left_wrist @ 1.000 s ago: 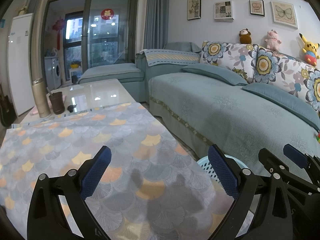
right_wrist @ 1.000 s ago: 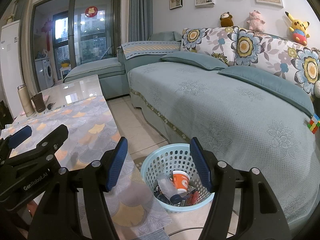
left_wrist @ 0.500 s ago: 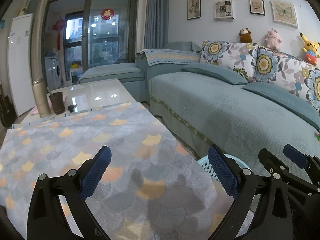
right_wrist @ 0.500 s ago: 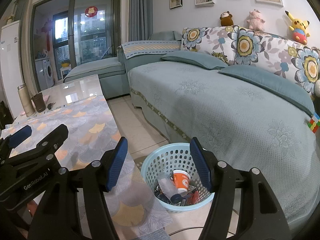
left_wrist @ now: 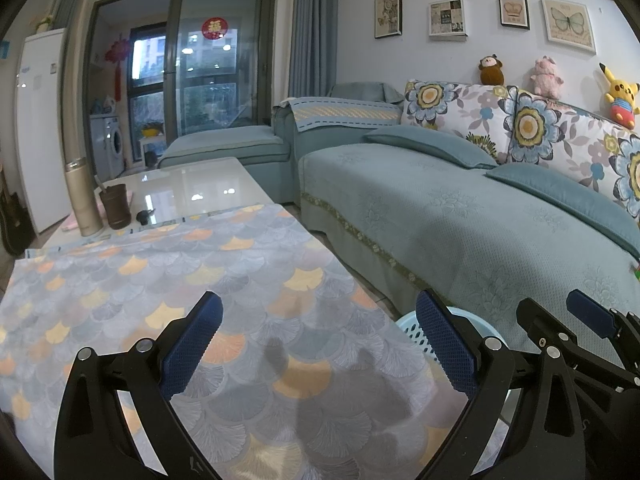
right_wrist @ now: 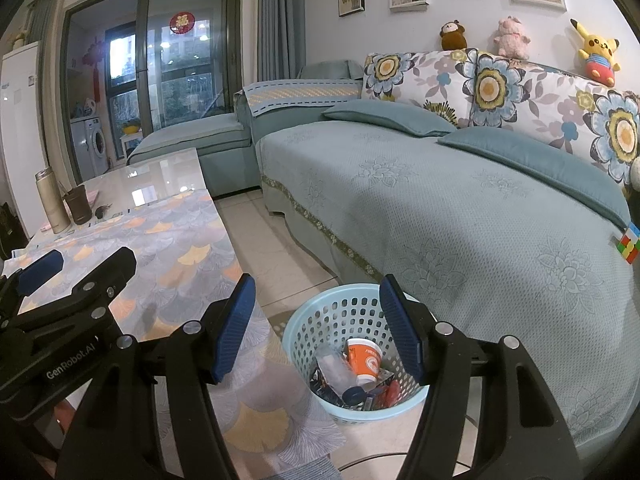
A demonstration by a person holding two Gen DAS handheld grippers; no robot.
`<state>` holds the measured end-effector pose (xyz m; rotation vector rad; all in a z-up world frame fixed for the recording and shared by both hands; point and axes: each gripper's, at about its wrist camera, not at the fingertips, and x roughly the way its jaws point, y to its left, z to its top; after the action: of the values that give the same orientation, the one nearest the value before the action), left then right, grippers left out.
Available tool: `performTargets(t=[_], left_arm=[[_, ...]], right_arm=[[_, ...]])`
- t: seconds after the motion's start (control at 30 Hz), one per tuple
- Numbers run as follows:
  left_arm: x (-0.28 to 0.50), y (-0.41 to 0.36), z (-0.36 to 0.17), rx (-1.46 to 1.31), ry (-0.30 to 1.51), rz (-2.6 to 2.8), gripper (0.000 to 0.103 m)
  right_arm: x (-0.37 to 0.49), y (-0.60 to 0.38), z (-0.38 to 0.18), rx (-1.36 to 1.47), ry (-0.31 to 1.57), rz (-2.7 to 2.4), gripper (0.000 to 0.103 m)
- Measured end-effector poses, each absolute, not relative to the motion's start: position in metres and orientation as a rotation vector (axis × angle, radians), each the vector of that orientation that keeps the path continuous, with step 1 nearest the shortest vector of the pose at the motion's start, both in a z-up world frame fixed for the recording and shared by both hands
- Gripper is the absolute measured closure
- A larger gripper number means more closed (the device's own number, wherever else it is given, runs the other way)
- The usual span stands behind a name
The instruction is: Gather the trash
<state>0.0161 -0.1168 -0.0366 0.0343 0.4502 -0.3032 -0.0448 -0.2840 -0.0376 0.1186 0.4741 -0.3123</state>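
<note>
Both tools hang with jaws wide apart and nothing between them. The right gripper [right_wrist: 316, 320] is the nearer of the 2 to the task's things: directly below and just ahead of its fingertips stands the light blue basket [right_wrist: 316, 312] on the tiled floor, between the table edge on its left and the sofa [right_wrist: 460, 216] on its right. Inside the basket lie an orange paper cup [right_wrist: 362, 360] tipped on its side, a clear plastic bottle [right_wrist: 334, 370] with a blue cap, and some crumpled wrappers [right_wrist: 380, 394].

The left gripper [left_wrist: 320, 340] hovers over the patterned tablecloth [left_wrist: 180, 280]; the basket rim [left_wrist: 412, 326] shows only as a sliver to its right, beside its right finger. No loose trash shows on the cloth beneath or ahead of it, so the collecting looks finished or close to it.

Farther ahead of the left gripper, at the far end of the table, stand a tall thermos [left_wrist: 82, 200] and a dark cup [left_wrist: 116, 208], with a small dark object [left_wrist: 144, 215] just beside it; whether any of these counts as trash is unclear.
</note>
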Motion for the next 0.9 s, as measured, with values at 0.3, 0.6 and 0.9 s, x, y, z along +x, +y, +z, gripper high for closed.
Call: performTargets(t=[0.3,0.6,0.9], left_arm=[[0.0161,-0.1148,-0.0373,0.037,0.451,-0.303,0.009],[0.0166,-0.1147,-0.0366,0.038,0.450,-0.304,0.009],[0.0139,-0.1095,-0.0385,0.042,0.446,-0.298,0.009]], right_arm=[[-0.0449,-0.2840,-0.0373,0.120,0.475,-0.313,0.042],[-0.0449,-0.2842,-0.0392,0.126,0.477,-0.308,0.042],[-0.0446,-0.2823,-0.0438,0.126,0.477,-0.307,0.042]])
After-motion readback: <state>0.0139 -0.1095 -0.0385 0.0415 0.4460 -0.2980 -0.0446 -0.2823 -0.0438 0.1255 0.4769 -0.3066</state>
